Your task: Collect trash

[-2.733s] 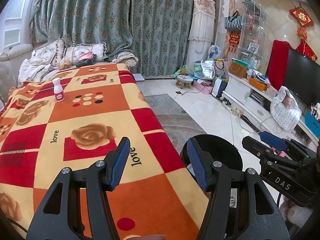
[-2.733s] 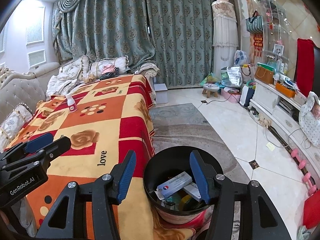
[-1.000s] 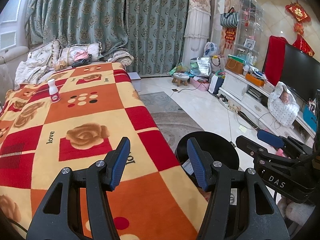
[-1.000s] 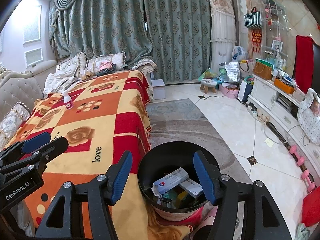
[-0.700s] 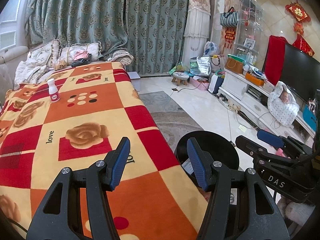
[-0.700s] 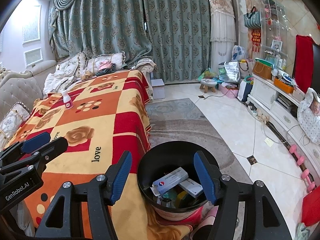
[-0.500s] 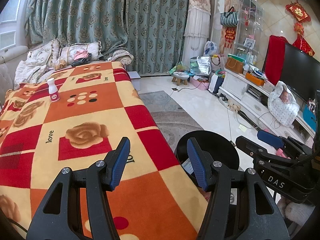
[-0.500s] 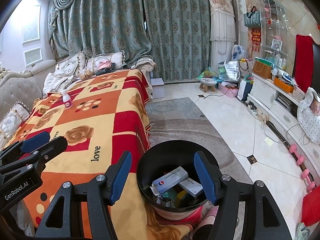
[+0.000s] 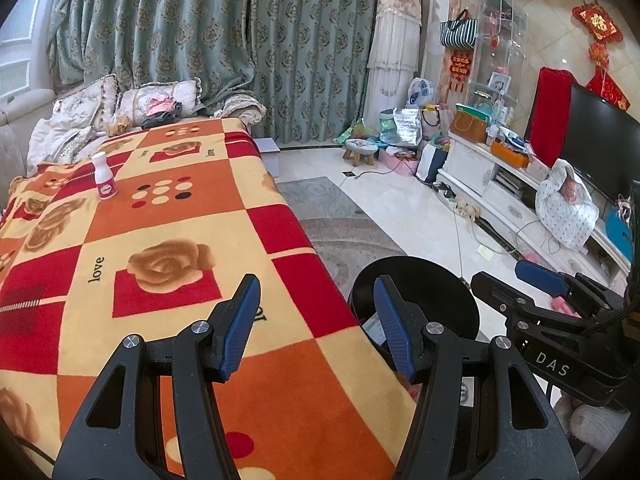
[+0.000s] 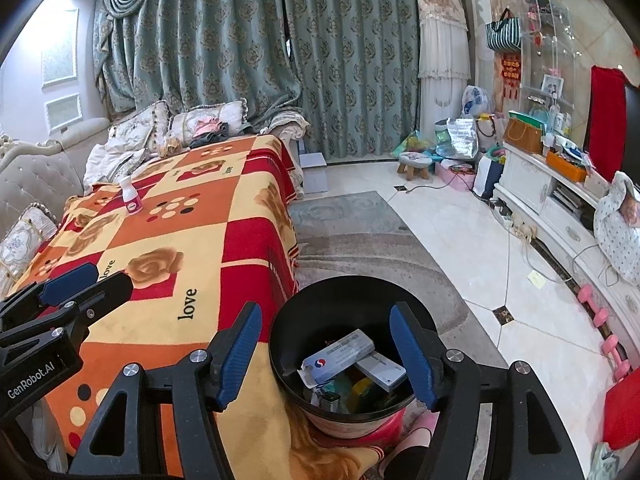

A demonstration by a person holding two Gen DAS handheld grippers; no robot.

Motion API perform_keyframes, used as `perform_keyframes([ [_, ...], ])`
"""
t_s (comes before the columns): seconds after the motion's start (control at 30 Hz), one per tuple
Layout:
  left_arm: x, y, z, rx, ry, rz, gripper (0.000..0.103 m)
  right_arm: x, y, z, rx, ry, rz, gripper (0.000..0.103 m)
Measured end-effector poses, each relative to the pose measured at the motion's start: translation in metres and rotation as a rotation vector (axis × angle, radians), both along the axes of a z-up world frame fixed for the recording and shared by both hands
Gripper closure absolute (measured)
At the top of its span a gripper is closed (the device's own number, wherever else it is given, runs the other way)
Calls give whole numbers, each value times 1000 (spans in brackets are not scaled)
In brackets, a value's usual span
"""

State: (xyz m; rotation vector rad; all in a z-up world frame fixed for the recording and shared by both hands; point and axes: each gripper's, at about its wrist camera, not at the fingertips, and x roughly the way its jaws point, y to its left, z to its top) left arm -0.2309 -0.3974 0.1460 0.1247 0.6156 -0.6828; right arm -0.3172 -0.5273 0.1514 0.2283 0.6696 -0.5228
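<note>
A small white bottle with a pink label (image 9: 105,177) stands upright far back on the red, orange and yellow blanket (image 9: 168,240); it also shows in the right wrist view (image 10: 131,199). A black trash bin (image 10: 316,332) stands by the blanket's edge and holds white boxes (image 10: 340,356) and other trash. My left gripper (image 9: 316,320) is open and empty over the near blanket. My right gripper (image 10: 326,354) is open and empty just above the bin. The bin's rim (image 9: 432,276) shows in the left wrist view.
A grey rug (image 10: 360,236) and tiled floor (image 10: 480,264) lie right of the blanket. A white TV cabinet (image 9: 492,184) and TV (image 9: 600,152) line the right wall. Pillows (image 9: 160,100) and curtains (image 9: 200,40) are at the back. Pink dumbbells (image 10: 600,316) lie on the floor.
Both grippers have drifted back and a little left, so the bin and blanket sit slightly farther off. Both stay open and empty. The bottle has not moved.
</note>
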Motion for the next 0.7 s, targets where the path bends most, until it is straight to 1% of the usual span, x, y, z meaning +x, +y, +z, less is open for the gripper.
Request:
perform_keyframes([
  [0.1,-4,-2,-2,1,0,-5,45,2,0,-1,2,4,-1,38],
  [0.13,0,-1,-4,2,3,-5,45,2,0,-2,2,5,-1,38],
  [0.43,1,-3,-7,3,13,-11,45,1,-2,-7,11,20,-6,37],
  [0.57,1,-1,-8,6,2,-8,45,4,-3,-8,13,28,-5,37],
  [0.7,10,7,-13,2,26,4,45,8,-1,-9,13,40,0,37],
])
